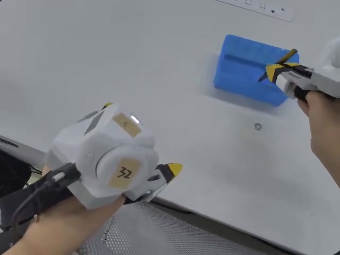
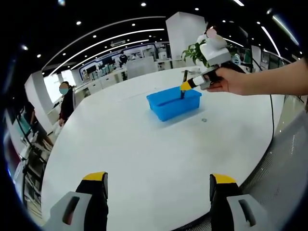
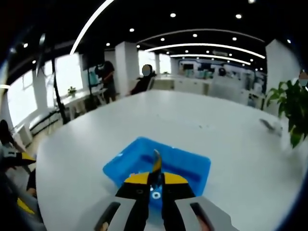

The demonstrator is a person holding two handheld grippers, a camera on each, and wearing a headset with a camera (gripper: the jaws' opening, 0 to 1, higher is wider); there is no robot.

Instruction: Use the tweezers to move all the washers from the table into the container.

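Observation:
The blue container (image 1: 247, 66) stands on the white table (image 1: 106, 58) at the far right. My right gripper (image 1: 273, 71) hovers over its right end, shut on the dark and gold tweezers (image 1: 284, 57), whose tip points down into the container. The right gripper view has the tweezers (image 3: 156, 162) sticking out between the shut jaws above the container (image 3: 187, 166). One small washer (image 1: 257, 126) lies on the table just in front of the container. My left gripper (image 1: 140, 137) is held over the near table edge, open and holding nothing, well away from the container (image 2: 173, 102) and washer (image 2: 204, 120).
A white power strip (image 1: 260, 6) lies at the table's far edge. A mesh chair seat (image 1: 159, 228) sits below the near edge. A potted plant (image 2: 195, 50) stands beyond the container. People stand at desks in the background (image 3: 108, 72).

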